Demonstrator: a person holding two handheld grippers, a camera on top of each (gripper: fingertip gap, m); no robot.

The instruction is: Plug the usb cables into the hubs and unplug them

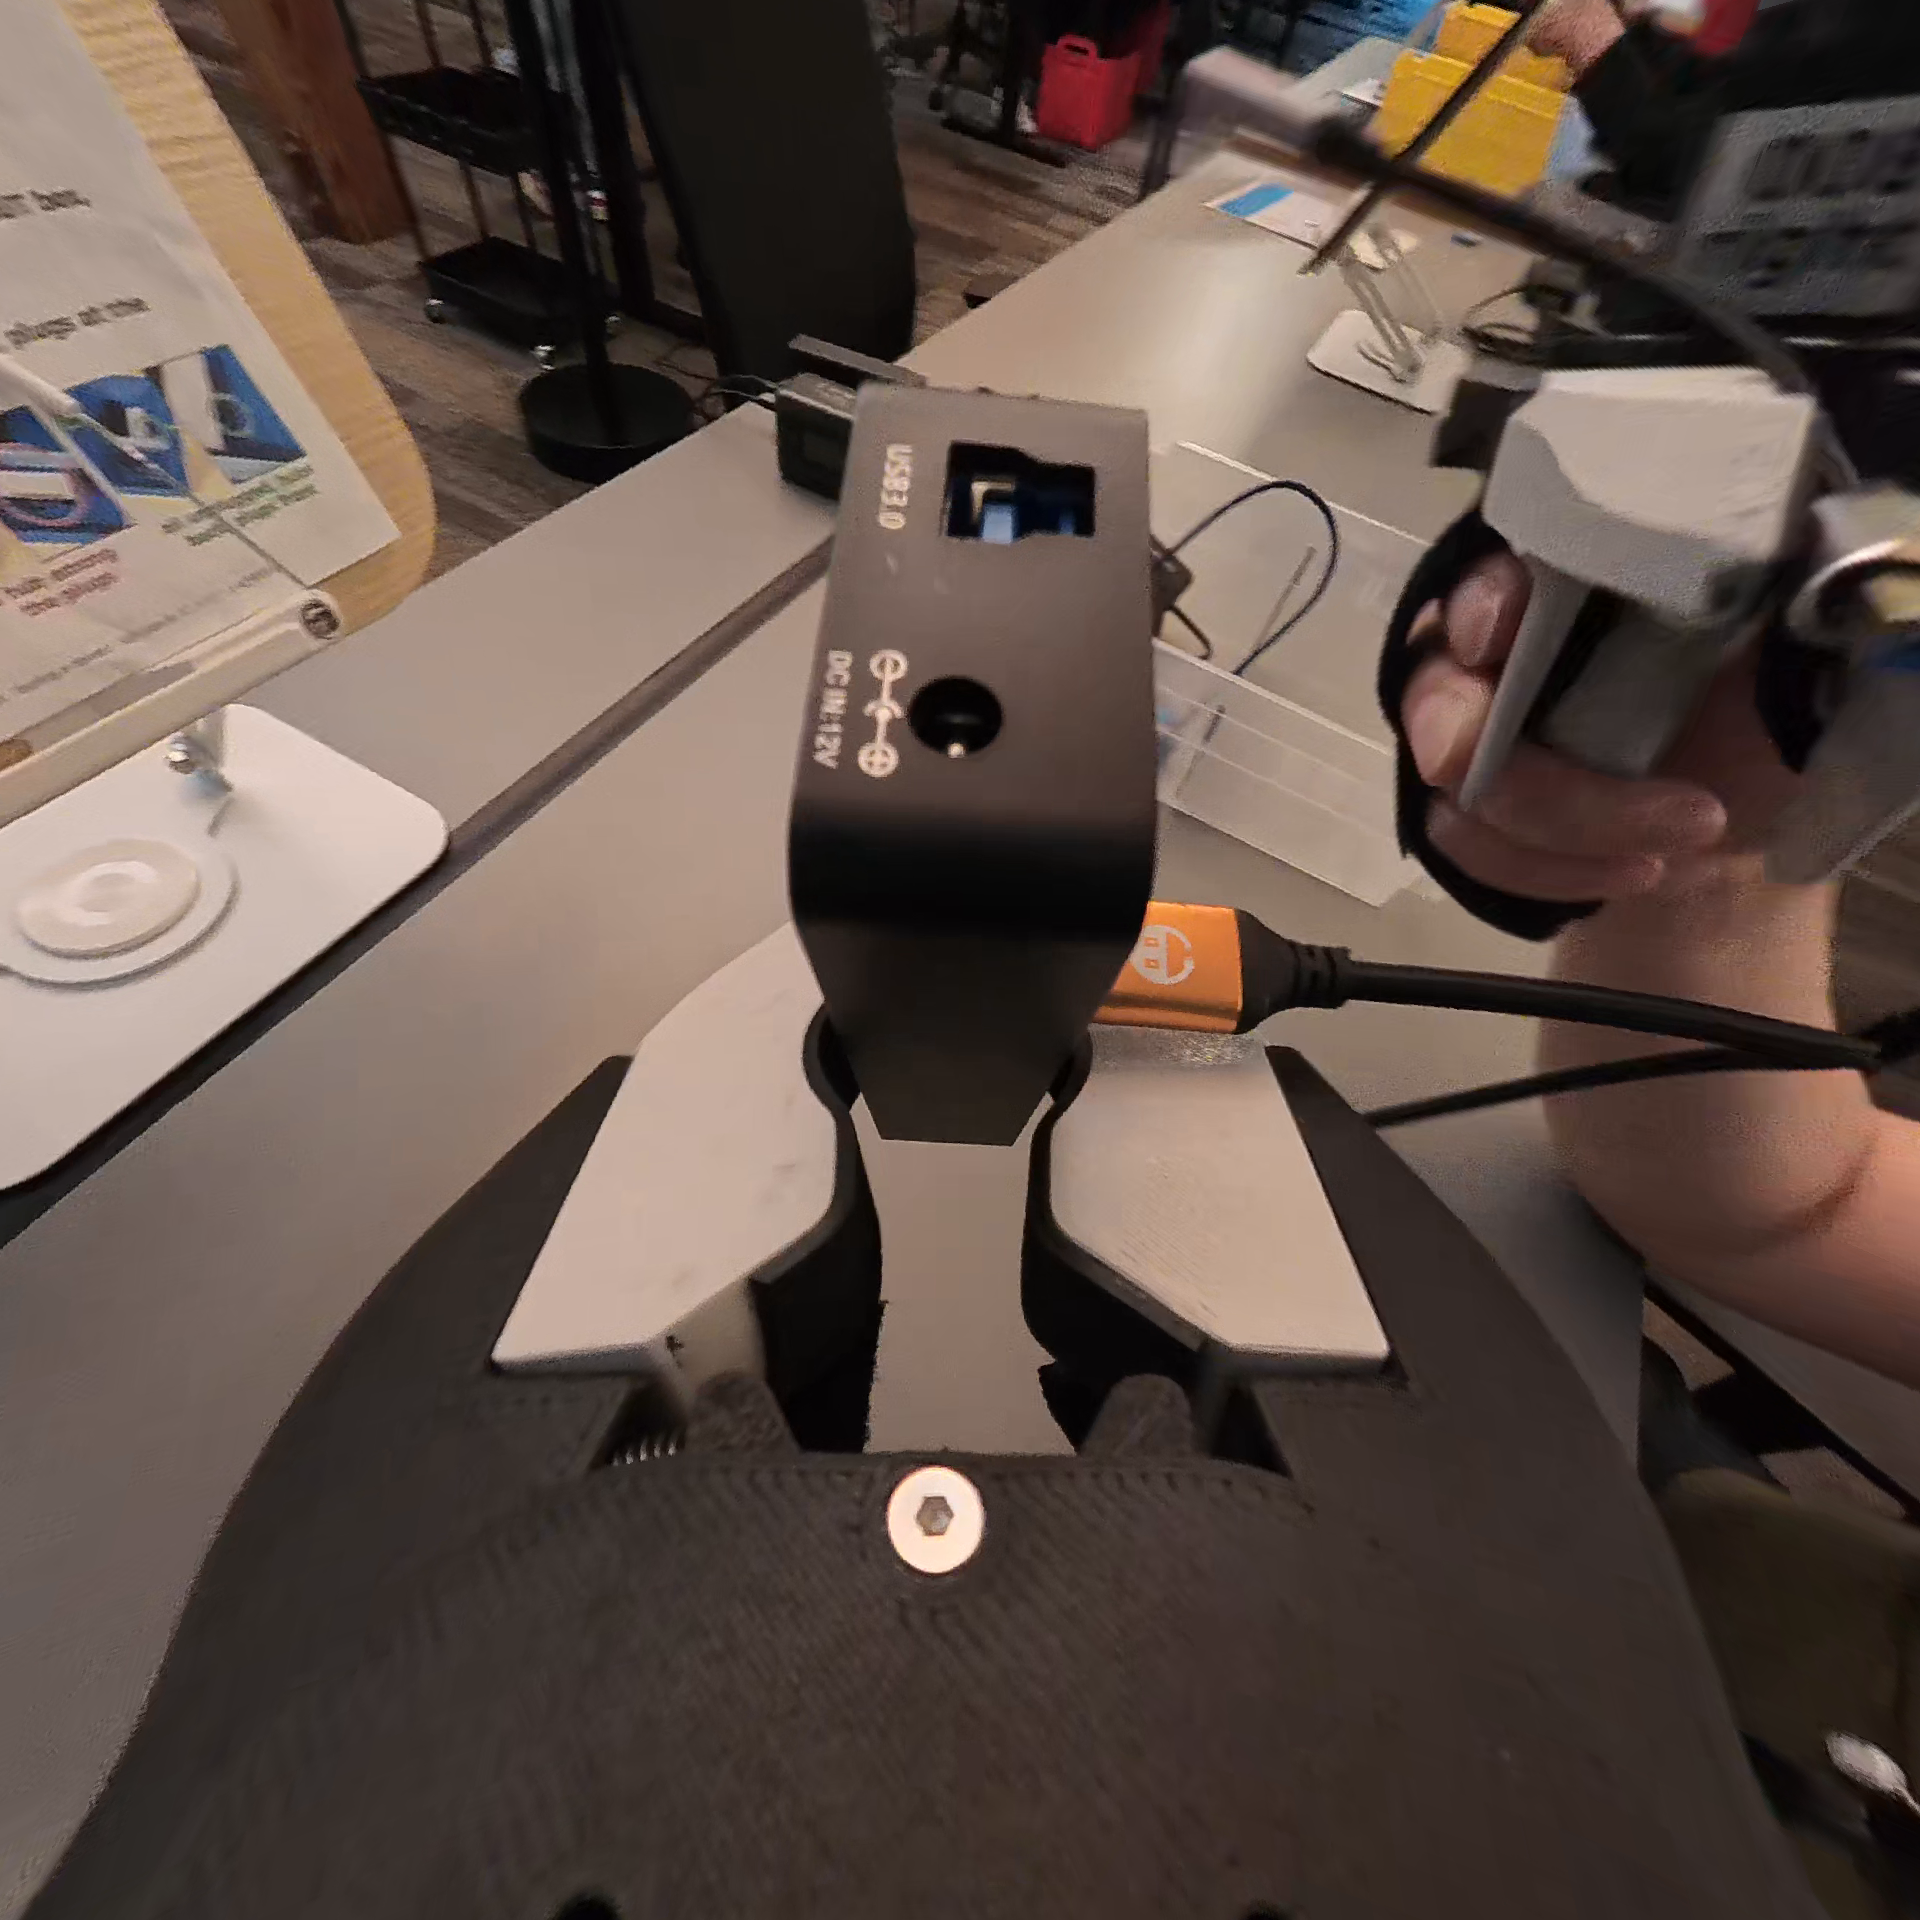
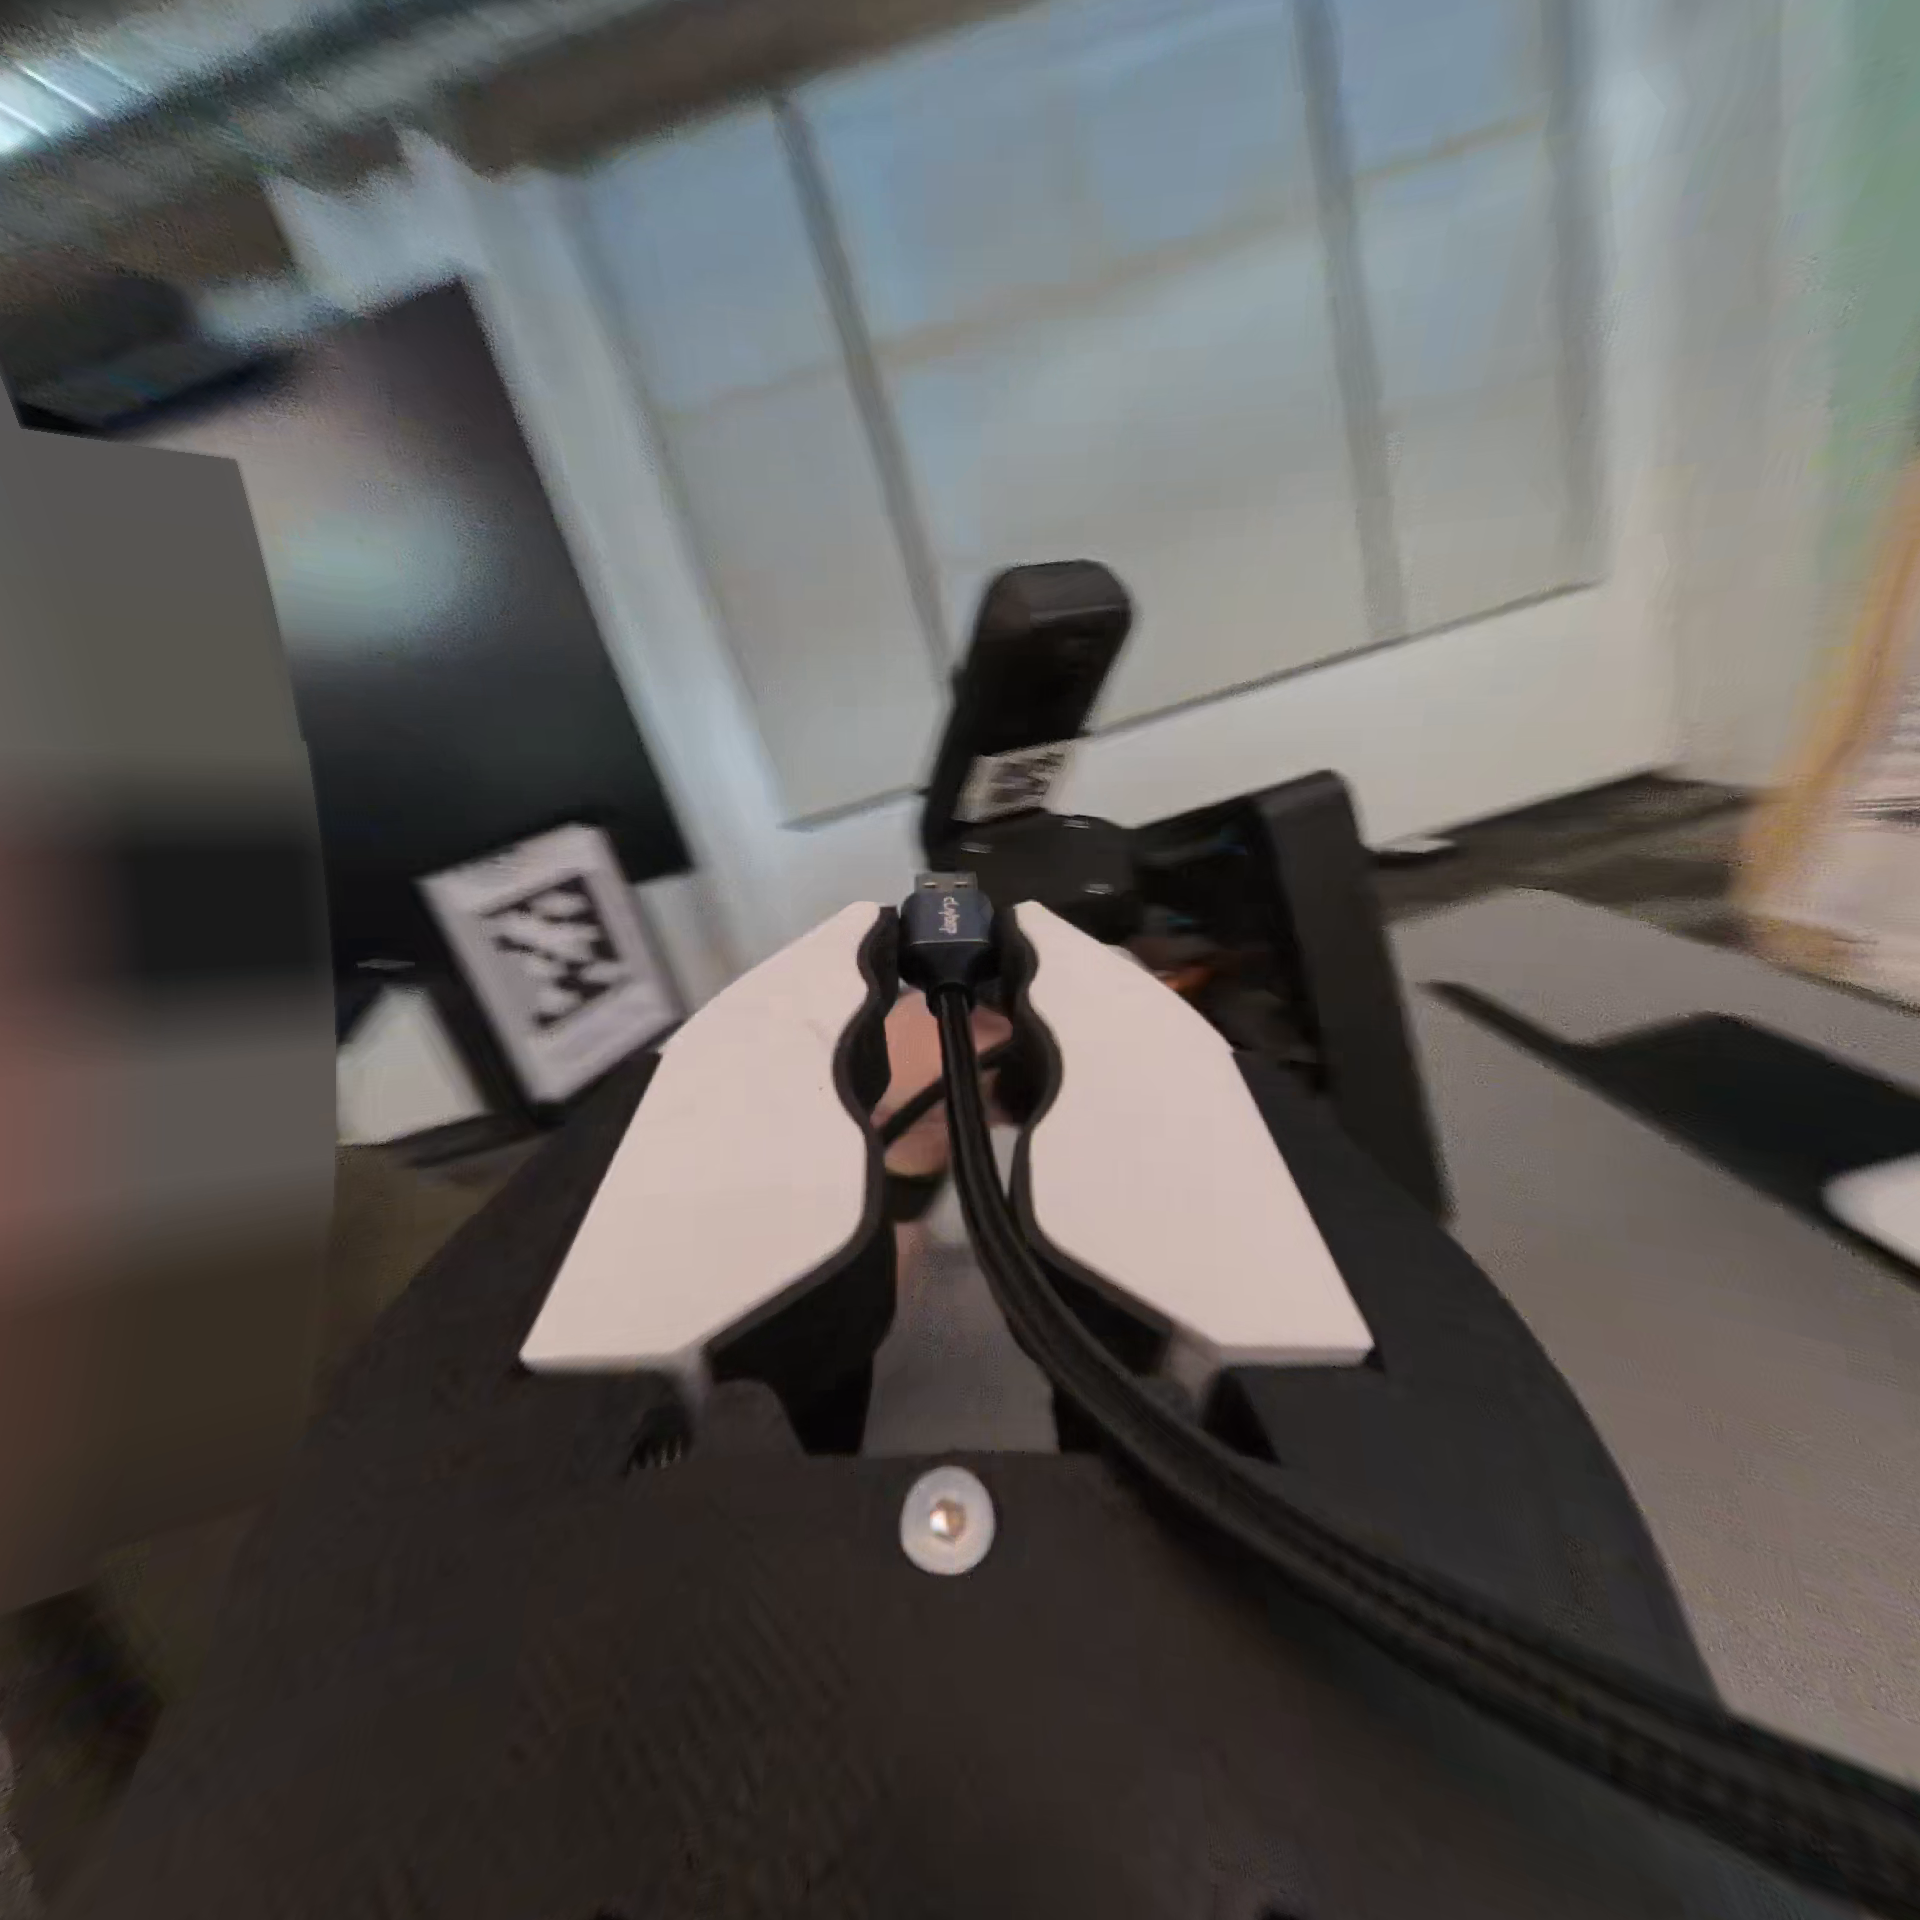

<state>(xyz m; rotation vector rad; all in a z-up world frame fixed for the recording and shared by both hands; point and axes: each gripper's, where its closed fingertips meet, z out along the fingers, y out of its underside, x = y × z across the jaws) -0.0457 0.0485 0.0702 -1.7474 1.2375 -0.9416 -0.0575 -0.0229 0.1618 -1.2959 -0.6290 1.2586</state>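
The left gripper (image 1: 940, 1081) fingers are pinching the black hub (image 1: 977, 707), orange plug (image 1: 1179, 966) already seated; the right gripper (image 2: 948, 925) fingers are squeezing a blue plug (image 2: 948, 920), seemingly unplugged.

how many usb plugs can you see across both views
2. An orange plug is seated in the right side of the black hub held by the left tongs; a dark blue plug is clamped in the right tongs. Others may be hidden.
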